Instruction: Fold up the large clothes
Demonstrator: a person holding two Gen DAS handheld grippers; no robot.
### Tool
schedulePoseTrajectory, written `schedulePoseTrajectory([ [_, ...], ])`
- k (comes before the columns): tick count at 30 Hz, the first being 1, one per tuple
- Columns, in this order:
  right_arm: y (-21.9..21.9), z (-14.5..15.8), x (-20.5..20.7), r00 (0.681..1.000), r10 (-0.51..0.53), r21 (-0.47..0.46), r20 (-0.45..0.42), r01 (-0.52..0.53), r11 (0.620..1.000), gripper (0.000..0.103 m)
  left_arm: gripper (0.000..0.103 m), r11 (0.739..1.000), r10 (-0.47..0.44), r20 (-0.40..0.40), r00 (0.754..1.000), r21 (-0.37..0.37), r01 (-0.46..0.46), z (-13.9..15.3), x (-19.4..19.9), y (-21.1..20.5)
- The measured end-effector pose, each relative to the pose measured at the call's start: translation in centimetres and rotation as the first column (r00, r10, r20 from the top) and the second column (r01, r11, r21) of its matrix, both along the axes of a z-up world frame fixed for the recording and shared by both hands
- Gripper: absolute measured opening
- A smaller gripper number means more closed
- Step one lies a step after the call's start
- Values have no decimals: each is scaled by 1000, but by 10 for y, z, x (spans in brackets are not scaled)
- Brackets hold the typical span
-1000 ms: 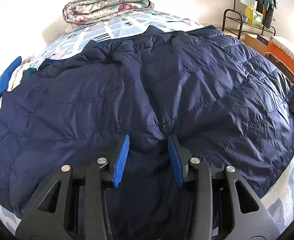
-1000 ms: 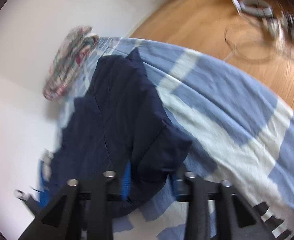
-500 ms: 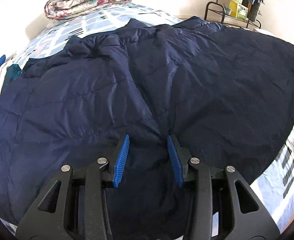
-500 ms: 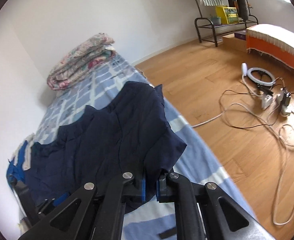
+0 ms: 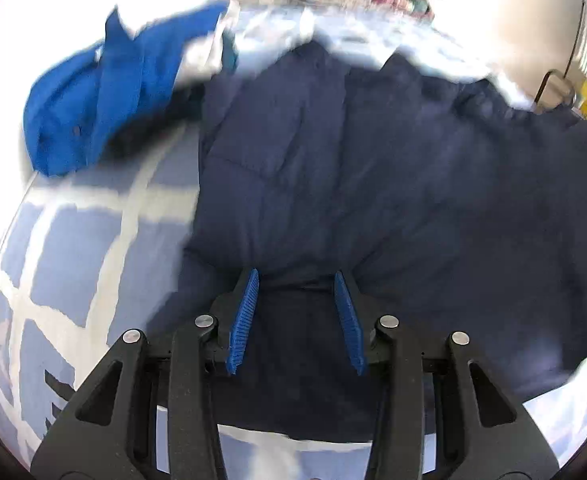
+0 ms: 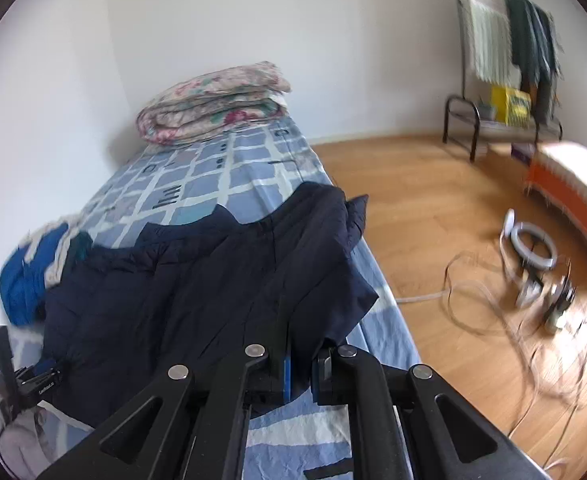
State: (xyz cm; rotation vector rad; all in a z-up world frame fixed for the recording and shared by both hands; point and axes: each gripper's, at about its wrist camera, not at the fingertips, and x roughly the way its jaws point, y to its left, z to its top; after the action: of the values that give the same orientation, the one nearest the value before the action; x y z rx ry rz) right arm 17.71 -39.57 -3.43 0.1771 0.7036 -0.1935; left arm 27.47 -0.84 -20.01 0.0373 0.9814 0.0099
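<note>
The navy padded jacket [image 6: 221,280] lay across the checked bed [image 6: 213,168], its near hem lifted by both grippers. The right gripper [image 6: 299,364] was clamped shut on the hem corner by the bed's floor-side edge, cloth bunched between its pads. The left gripper [image 5: 295,320] had its blue pads [image 5: 245,320] parted with dark fabric filling the gap; whether they actually pinched it could not be told.

Compared with half a second before, the left view had swung toward 10 o'clock and blurred: bare sheet and the bright blue garment [image 5: 93,100] at 10 o'clock now showed where jacket had covered everything. The hem had evidently been drawn up off that side of the bed. The right view had steadied, the floral quilt [image 6: 213,104] at 12 o'clock. This looked like the opening of a fold, hem carried toward the collar.
</note>
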Motion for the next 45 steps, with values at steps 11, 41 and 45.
schedulePoseTrajectory([
  [11, 64, 35, 9, 990, 139, -181, 15, -134, 974, 4, 42, 912, 100, 50, 994, -403, -71, 141, -58, 63],
  [41, 446, -101, 30, 640, 711, -366, -292, -762, 535, 4, 42, 736, 517, 130, 846, -572, -362, 172, -100, 240],
  [45, 435, -95, 41, 653, 710, -292, -263, -755, 587, 4, 42, 739, 519, 131, 844, -566, -367, 172, -98, 240],
])
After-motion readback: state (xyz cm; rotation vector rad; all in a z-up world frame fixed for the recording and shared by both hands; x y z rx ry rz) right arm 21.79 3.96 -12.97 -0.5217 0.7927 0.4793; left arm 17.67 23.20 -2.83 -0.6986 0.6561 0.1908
